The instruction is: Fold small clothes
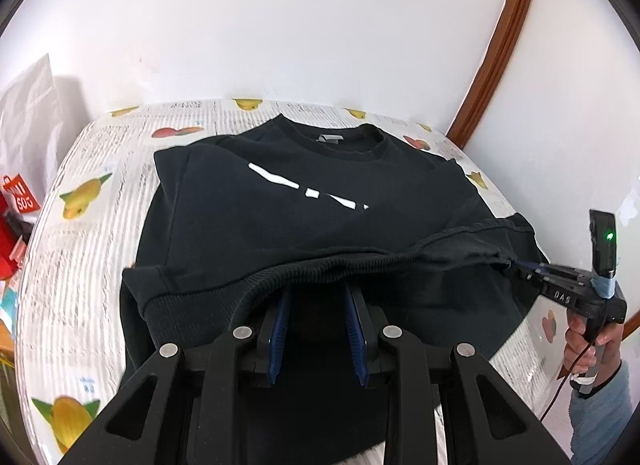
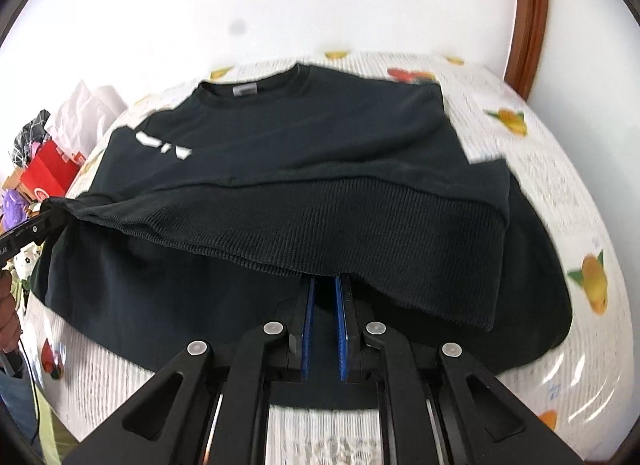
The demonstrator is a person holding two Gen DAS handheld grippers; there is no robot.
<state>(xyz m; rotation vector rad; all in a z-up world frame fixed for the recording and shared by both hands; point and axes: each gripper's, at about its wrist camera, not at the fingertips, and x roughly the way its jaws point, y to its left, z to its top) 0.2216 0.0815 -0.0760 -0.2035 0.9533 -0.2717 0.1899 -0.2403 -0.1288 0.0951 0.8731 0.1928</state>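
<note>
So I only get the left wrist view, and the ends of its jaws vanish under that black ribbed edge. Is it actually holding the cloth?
Observer: Yes. The right wrist view shows the left gripper pinching one end of the ribbed hem and holding it up.
Visitor: And the other end of that edge?
Observer: It runs on past the right gripper, and the free end droops onto the sweatshirt.

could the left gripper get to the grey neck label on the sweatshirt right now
Probably not as things stand: the left gripper is shut on the sweatshirt's ribbed hem, and the grey neck label lies at the far end. The fabric between is otherwise unobstructed.
</note>
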